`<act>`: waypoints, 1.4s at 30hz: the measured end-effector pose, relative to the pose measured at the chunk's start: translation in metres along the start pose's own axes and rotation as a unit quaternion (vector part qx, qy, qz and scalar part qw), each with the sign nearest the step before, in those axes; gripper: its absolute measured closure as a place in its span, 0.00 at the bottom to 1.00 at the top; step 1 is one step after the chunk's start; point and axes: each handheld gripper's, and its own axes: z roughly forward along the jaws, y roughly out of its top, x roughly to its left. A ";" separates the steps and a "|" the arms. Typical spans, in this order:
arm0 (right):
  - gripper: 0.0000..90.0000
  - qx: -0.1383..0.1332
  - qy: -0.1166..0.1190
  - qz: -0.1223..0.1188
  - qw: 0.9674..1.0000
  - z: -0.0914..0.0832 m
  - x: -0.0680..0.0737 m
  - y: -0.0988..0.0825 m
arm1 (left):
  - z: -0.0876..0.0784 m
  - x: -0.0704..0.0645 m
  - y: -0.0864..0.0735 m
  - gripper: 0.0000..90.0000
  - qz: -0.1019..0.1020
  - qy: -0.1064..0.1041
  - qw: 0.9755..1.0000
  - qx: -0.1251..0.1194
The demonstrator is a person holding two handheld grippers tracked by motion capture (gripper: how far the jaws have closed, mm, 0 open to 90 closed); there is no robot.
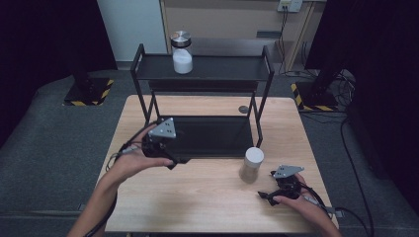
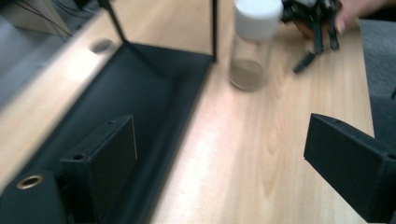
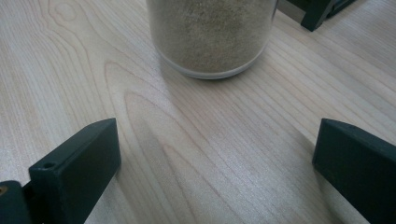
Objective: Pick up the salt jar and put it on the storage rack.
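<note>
While the sand jar (image 1: 252,163) stands lower right of centre | right gripper (image 1: 272,195) gapes beside it, lined up to grasp | left gripper (image 1: 179,161) spread, empty, centre-left by rack (image 1: 202,69).

You have two jars in front of you: one jar with a white lid (image 1: 252,164) and sandy brown contents standing on the table (image 1: 197,207) towards its right edge, just off the front right corner of the rack, and one jar with a metal lid (image 1: 182,53) and white contents on the rack's top shelf, left of its middle. There is one black two-tier rack (image 1: 202,69), set along the table's far edge. You hold two grippers, the left gripper (image 1: 170,160) at the rack's front left corner and the right gripper (image 1: 269,196) near the table's front right corner. One small round disc (image 1: 243,109) lies near the far edge.
</note>
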 end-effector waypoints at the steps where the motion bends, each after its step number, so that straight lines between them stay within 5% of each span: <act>1: 0.02 0.000 0.000 0.000 1.000 0.000 0.000 0.000 | 0.006 -0.002 -0.004 0.09 0.001 -0.002 1.000 0.004; 5: 0.02 -0.001 0.000 -0.001 1.000 0.000 0.000 0.000 | 0.037 -0.009 -0.026 0.09 -0.011 -0.018 1.000 0.018; 13: 0.02 0.001 -0.003 -0.004 1.000 0.000 0.001 0.000 | 0.078 -0.018 -0.069 0.09 -0.046 -0.013 0.998 0.034; 22: 0.02 0.002 -0.004 -0.005 1.000 0.001 0.002 0.001 | 0.085 -0.018 -0.091 0.09 -0.062 -0.004 0.997 0.045; 42: 0.02 0.003 -0.004 -0.007 1.000 0.000 0.003 0.001 | 0.092 -0.025 -0.102 0.00 -0.043 -0.010 0.998 0.048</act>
